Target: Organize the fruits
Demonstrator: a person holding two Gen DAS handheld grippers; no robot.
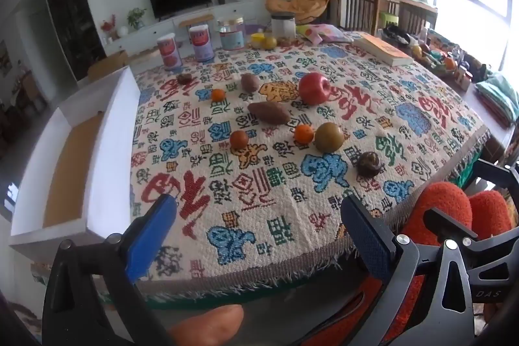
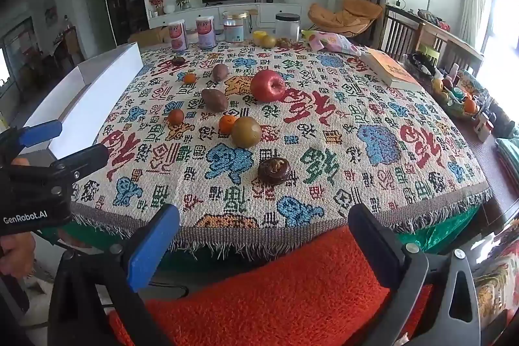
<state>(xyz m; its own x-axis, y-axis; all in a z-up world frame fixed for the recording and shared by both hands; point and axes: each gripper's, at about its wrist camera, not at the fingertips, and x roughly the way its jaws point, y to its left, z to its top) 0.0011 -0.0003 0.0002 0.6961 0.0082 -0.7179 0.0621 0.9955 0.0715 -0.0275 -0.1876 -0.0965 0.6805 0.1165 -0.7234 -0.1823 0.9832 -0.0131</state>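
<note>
Fruits lie scattered on a patterned tablecloth point(image 2: 356, 151). There is a red apple point(image 1: 314, 88) point(image 2: 268, 85), a brown-green pear point(image 1: 329, 137) point(image 2: 246, 131), small oranges point(image 1: 304, 133) point(image 2: 227, 123) point(image 1: 239, 139) point(image 2: 175, 116) point(image 1: 218, 95), a sweet potato point(image 1: 268, 112) point(image 2: 214, 100), a smaller one point(image 1: 250, 82) point(image 2: 220, 72) and a dark mangosteen point(image 1: 368, 163) point(image 2: 274, 170). My left gripper point(image 1: 256, 229) is open and empty over the table's near edge; it also shows in the right wrist view point(image 2: 61, 140). My right gripper point(image 2: 262, 235) is open and empty before the near edge.
A white open box point(image 1: 74, 158) point(image 2: 87, 93) stands along the table's left side. Cans and jars point(image 1: 201, 42) point(image 2: 206, 31) line the far edge, with a snack bag point(image 2: 331, 42) and a book point(image 1: 384, 49) point(image 2: 394, 68) at the right. A fruit basket point(image 2: 460, 99) sits beyond the right edge.
</note>
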